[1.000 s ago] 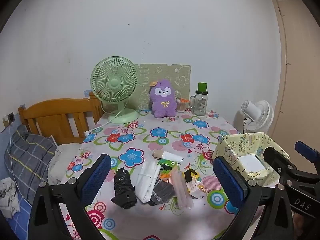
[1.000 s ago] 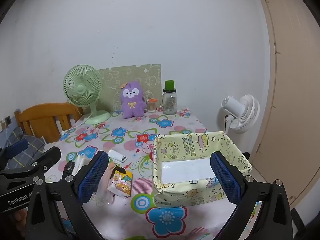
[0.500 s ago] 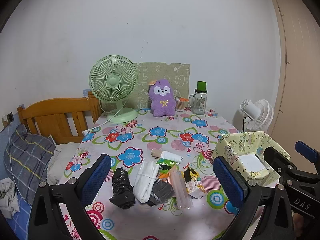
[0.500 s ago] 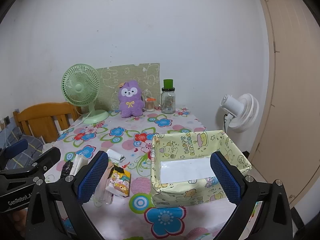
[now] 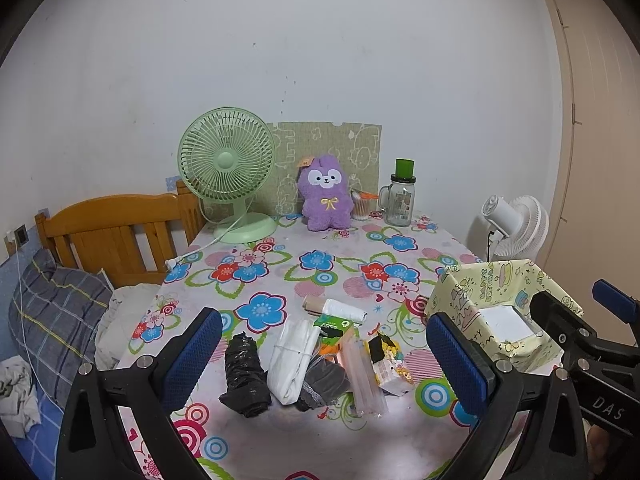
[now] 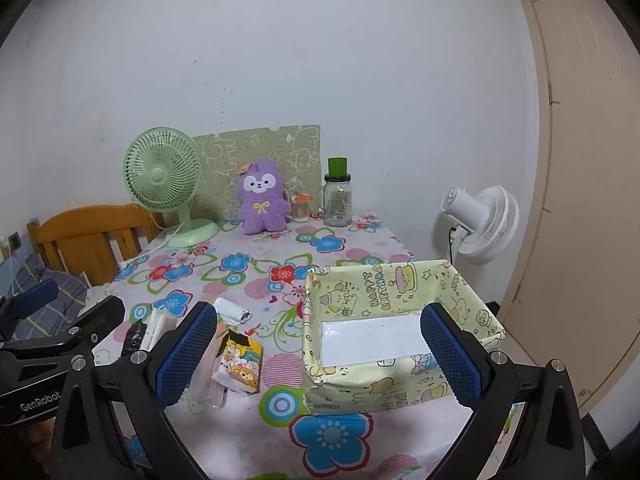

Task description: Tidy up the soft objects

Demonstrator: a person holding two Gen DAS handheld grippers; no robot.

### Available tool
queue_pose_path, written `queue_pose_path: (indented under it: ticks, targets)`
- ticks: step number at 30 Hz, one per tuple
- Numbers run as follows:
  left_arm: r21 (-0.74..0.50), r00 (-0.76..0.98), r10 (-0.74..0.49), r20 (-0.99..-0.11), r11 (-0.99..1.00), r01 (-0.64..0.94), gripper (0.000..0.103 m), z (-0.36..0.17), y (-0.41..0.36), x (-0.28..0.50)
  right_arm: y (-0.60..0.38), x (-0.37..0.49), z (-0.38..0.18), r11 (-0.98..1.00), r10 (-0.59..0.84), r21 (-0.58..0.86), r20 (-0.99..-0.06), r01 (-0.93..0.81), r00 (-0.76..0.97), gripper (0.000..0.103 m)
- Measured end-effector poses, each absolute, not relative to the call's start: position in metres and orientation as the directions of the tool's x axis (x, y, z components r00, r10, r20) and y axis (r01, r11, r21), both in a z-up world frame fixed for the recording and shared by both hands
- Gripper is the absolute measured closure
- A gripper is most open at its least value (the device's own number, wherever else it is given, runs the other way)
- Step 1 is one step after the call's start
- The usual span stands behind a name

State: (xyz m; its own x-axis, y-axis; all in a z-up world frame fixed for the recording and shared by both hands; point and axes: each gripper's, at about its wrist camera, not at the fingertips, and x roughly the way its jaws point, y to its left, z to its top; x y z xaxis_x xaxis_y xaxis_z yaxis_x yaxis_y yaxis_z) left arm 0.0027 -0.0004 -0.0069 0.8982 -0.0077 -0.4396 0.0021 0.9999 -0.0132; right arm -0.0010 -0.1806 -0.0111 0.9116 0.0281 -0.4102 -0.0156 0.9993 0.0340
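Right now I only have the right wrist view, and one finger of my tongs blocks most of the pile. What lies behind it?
Observer: A grey cloth lies there, between the white folded bag and the clear sticks.
Operator: Anything else I miss?
Observer: A green packet lies just beyond the cloth, on the near side of the white roll.
Operator: Are the left tongs holding anything?
Observer: No. The left tongs are open and empty, with the pile showing between their fingers.
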Motion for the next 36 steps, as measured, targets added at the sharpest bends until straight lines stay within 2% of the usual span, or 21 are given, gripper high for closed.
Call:
queue_pose_path:
  ticks: [36]
  targets:
    - [-0.008,0.896,-0.008,-0.444,1.0,0.005,0.0,-0.0074,0.0022,0.0041,-0.1784,0.0003,-0.0093,0.999,0.033,0.031,-0.409,-0.022,0.912,0.0]
